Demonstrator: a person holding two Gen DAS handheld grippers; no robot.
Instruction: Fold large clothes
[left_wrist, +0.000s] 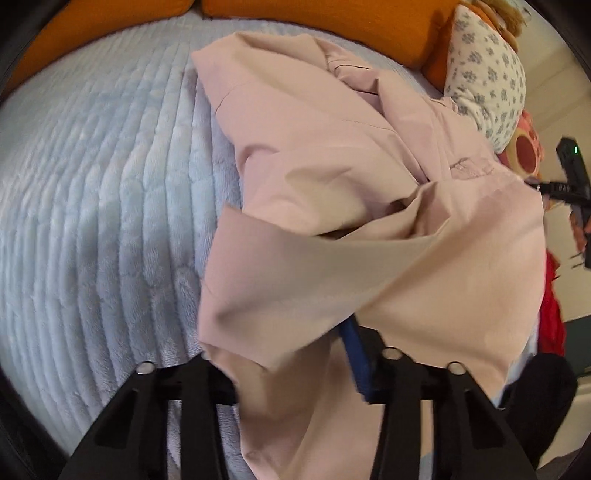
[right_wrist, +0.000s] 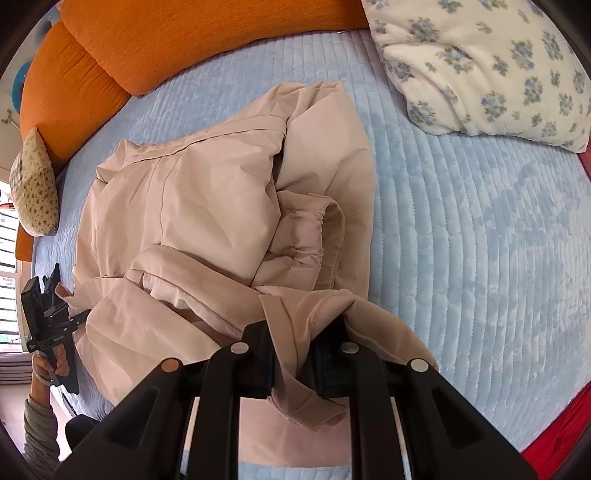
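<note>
We see the pink jacket (right_wrist: 207, 206) lying crumpled on the light blue bed cover (right_wrist: 480, 221), roughly at the middle of the bed, with its near hem lifted off the bed by both tools.

Starting at the left: the left tool (left_wrist: 295, 369) comes in from the 6 o'clock edge of its own view, and fabric fills the gap between its fingers, draping over them toward 5 o'clock. We judge it clenched on the jacket's hem or a sleeve edge, though motion blur there makes the exact pinch point hard to read. In the right wrist view the same tool appears at 8 o'clock, held in the person's hand (right_wrist: 55, 363) with the grey-sleeved forearm rising from below, the tool pointing inward at the jacket's side. Holding that corner presumably keeps the cloth taut for a fold.

At the middle, the jacket's body is bunched, a gathered cuff (right_wrist: 325, 229) lying on top, so the garment is not yet flat.

To the right: the right tool (right_wrist: 291, 354) enters from 6 o'clock, its fingers closed on a strip of the hem that hangs down between them. It sits low and level, aimed toward 12 o'clock, at the orange cushions (right_wrist: 177, 40). The flowered pillow (right_wrist: 480, 66) rests at 1 o'clock, well apart from the jacket.
</note>
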